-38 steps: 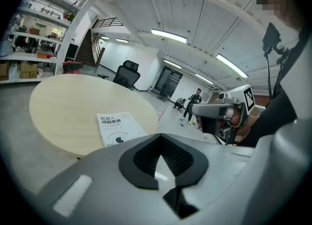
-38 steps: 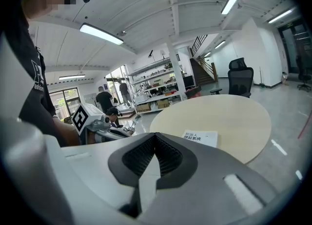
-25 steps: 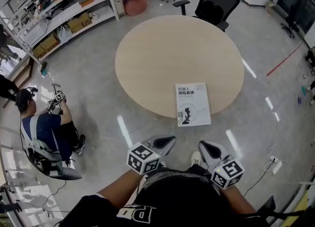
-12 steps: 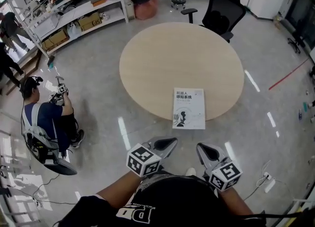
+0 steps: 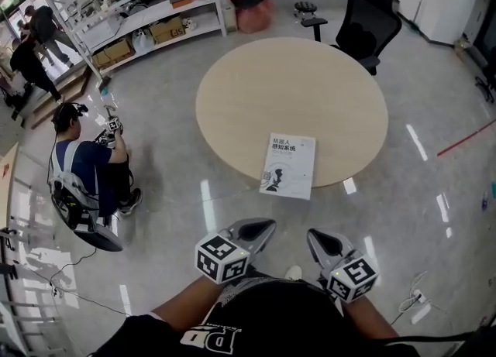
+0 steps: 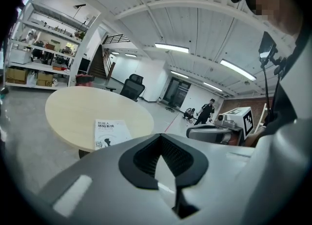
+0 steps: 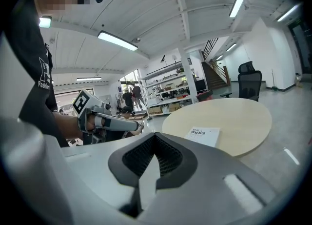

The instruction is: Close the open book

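Your left gripper (image 5: 260,230) has its jaws pressed together with nothing between them, and your right gripper (image 5: 315,239) is the same, jaws together and empty. You hold both low in front of your body, side by side and apart from each other, pointing toward the round tabletop (image 5: 294,77) and well short of it. The book (image 5: 288,166) lies flat on the near part of that tabletop with its white printed cover facing up and no pages showing, so it reads as closed. Its near end hangs slightly over the tabletop's rim. Neither gripper touches it. A black office chair (image 5: 370,22) stands on the far side of the tabletop, white shelving (image 5: 147,7) runs along the far left, and a seated person (image 5: 81,169) is on the floor off to your left.
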